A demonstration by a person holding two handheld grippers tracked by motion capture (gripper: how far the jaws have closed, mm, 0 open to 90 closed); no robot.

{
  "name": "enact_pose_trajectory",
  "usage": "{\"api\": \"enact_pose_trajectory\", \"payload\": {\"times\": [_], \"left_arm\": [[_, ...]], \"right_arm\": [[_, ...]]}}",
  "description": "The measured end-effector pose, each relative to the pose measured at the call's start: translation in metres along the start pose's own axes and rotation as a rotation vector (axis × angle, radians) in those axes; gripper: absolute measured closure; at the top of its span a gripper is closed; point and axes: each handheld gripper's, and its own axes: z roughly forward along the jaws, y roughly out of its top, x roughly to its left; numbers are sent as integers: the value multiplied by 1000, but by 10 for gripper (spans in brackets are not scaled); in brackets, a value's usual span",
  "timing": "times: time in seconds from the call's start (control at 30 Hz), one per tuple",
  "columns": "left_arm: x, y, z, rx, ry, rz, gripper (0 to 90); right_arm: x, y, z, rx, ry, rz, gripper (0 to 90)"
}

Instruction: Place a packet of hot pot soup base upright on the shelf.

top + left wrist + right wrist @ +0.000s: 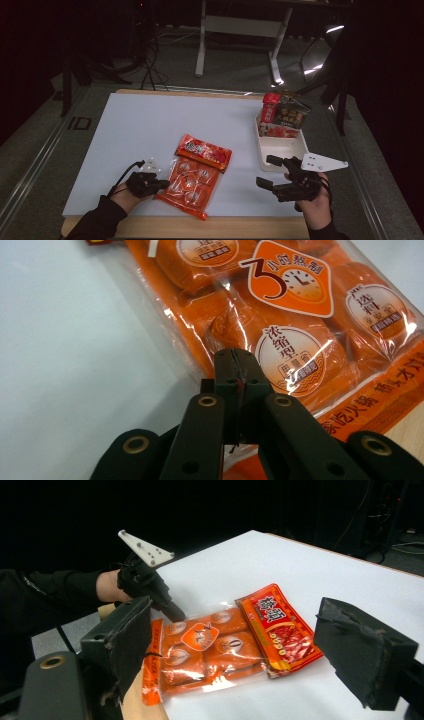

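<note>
1. Orange packet of soup-base blocks, lying flat near my edge of the table, between my two hands. Its long axis runs diagonally: the red printed header points away from me and toward the right, and the orange sealed end points back at me, reaching over the table's wooden lip. Through the clear film, rounded orange blocks with white labels show in rows.

2. Surface: a white sheet covering a wooden table. At its right side stands a white tray with upright snack packs in its far half. The tray sits well apart from the packet.

3. Room: dark, with a grey floor, cables, and the white legs of another desk beyond the table.

4. My left gripper comes in from the packet's left side, low and nearly level, my hand in a dark sleeve behind it. Its jaws are pressed together, tip at the left edge of the packet; in the left gripper view the closed tips lie over the film, though whether any film is pinched between them I cannot tell.

5. My right gripper is held above the table just in front of the tray, well right of the packet and pointing leftward toward it. Its jaws stand wide apart with nothing between them; in the right gripper view the packet and my left gripper lie in the gap beyond.
</note>
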Motion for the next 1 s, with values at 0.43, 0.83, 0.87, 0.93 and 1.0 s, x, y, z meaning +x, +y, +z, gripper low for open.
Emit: {"api": "enact_pose_trajectory", "payload": {"times": [0.43,0.83,0.87,0.93,1.0], "left_arm": [[-20,19,22,-5,-66,36,900],[-30,37,40,-14,-106,70,900],[-29,38,40,-15,-105,71,900],[-28,38,40,-28,-102,63,900],[-28,37,40,-38,-92,71,900]], "right_arm": [[1,0,0,-1,5,-7,160],[2,-1,-1,-6,8,-6,160],[2,-1,-1,-5,7,-6,160],[2,-1,-2,-8,8,-7,160],[2,0,-2,-9,11,-6,160]]}}
